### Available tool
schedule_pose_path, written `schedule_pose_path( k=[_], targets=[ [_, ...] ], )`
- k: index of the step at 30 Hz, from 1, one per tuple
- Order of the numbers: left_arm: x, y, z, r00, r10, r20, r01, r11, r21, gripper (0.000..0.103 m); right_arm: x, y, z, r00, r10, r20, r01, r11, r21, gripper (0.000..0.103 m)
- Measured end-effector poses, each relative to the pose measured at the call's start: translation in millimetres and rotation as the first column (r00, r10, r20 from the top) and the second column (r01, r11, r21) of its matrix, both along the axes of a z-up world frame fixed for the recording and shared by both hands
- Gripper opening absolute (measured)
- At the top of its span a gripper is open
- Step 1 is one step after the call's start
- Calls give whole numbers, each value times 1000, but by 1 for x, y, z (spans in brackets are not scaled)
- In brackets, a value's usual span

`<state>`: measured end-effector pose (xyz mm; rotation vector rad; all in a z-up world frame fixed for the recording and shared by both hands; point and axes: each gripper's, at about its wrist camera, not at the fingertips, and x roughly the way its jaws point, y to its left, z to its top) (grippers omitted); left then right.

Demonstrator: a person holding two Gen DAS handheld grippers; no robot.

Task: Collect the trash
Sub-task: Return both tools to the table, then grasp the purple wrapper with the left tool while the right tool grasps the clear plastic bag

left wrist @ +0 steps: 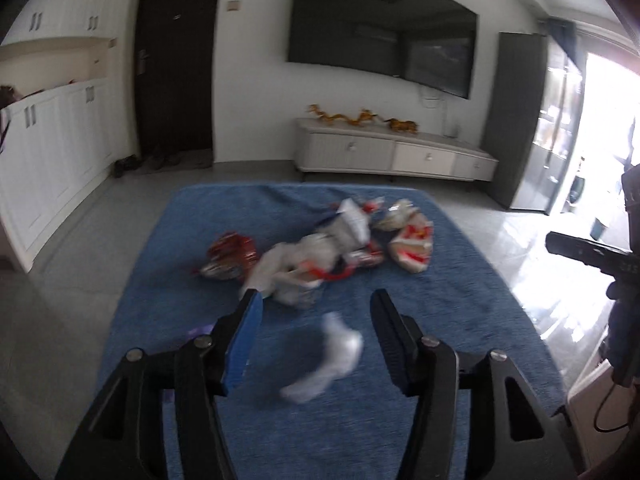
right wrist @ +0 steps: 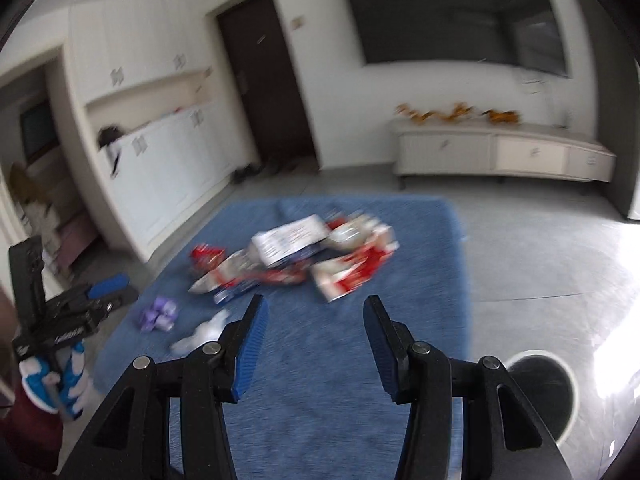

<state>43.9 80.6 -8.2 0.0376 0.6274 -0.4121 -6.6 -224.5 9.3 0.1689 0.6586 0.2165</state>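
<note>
A pile of crumpled wrappers [left wrist: 320,246] in red, white and silver lies on a blue cloth-covered table [left wrist: 460,300]. A white crumpled tissue [left wrist: 332,356] lies closer, between the fingers of my open, empty left gripper [left wrist: 316,304]. In the right wrist view the same pile [right wrist: 296,256] sits ahead of my open, empty right gripper [right wrist: 312,308]. A purple wrapper [right wrist: 158,314] and the white tissue [right wrist: 204,332] lie to its left. The left gripper [right wrist: 108,286] shows at the left edge there.
A round bin [right wrist: 540,392] stands on the glossy floor right of the table. A white TV cabinet [left wrist: 396,152] lines the far wall under a dark screen. White cupboards [left wrist: 52,152] and a dark door are on the left. The right gripper's body [left wrist: 592,258] shows at the right.
</note>
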Motion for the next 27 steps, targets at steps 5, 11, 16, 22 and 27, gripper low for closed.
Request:
schedule_pose_path(
  k=[5, 11, 16, 22, 27],
  targets=[
    [19, 38, -28, 996, 69, -55, -68, 997, 28, 56, 35, 52, -36, 981, 154, -122, -149, 988, 46, 47],
    [39, 52, -58, 990, 73, -117, -67, 996, 54, 56, 72, 107, -75, 928, 278, -247, -264, 961, 87, 47],
    [57, 51, -76, 984, 60, -165, -51, 997, 58, 57, 97, 129, -101, 892, 315, -323, -291, 949, 121, 47],
    [71, 52, -96, 973, 44, -225, -33, 998, 49, 58, 108, 144, -123, 862, 336, -380, -299, 942, 154, 47],
    [76, 55, -105, 963, 45, -264, -44, 999, 7, 60, 112, 150, -133, 848, 343, -403, -303, 939, 161, 46]
  ],
)
